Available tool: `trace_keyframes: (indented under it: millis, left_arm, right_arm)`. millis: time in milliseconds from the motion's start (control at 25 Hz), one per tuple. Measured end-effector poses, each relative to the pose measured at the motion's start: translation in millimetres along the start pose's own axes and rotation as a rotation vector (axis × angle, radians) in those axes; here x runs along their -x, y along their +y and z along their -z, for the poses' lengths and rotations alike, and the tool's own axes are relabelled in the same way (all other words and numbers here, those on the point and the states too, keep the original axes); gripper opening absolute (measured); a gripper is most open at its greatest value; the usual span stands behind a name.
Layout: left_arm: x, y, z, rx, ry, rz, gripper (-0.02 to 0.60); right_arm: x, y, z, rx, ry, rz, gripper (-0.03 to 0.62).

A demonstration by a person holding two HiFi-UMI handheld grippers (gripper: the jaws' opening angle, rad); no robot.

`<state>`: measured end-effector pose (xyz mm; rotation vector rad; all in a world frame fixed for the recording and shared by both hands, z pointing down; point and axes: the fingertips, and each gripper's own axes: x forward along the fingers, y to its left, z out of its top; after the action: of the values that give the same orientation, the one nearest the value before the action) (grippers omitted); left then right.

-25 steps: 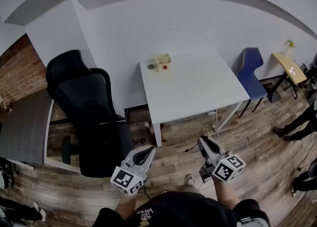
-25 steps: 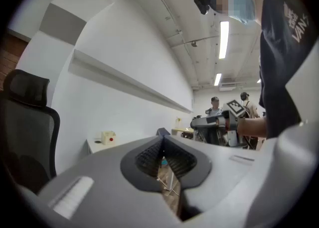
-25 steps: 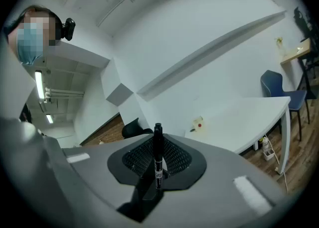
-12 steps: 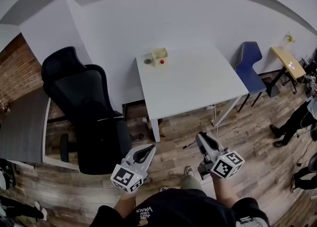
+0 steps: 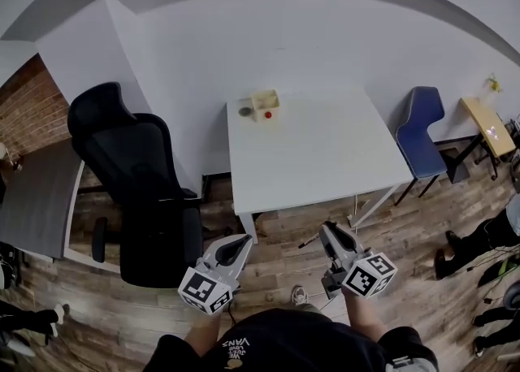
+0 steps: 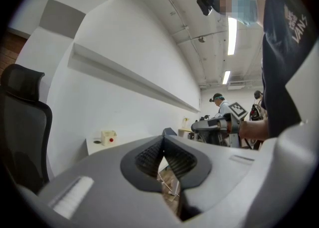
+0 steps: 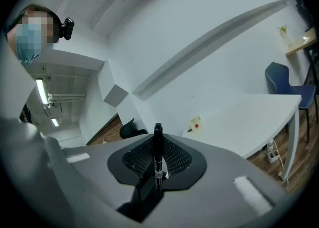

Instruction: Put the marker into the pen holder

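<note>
We see the slim black marker (image 7: 158, 155) standing upright, clamped between the partly closed jaws of the right gripper (image 7: 158, 137), with its cap poking above them. The small cream box-shaped pen holder (image 5: 266, 104) sits at the far left corner of the white square table (image 5: 325, 159), well apart from both grippers, which hover over the wood-plank floor (image 5: 280, 236) short of the table's near edge. The left gripper (image 6: 163, 141) has its jaws drawn together at the tips, with nothing between them.
</note>
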<state>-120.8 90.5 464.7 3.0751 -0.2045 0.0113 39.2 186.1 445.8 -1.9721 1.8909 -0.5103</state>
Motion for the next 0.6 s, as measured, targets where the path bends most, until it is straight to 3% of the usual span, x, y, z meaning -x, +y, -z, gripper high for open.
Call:
trace_keyframes:
  millis: [600]
  left_arm:
    - [-111.5, -10.4, 10.2, 0.013, -0.004, -0.151, 0.052]
  right_arm:
    - [-32.0, -112.5, -56.6, -0.009, 0.065, -0.109, 0.049]
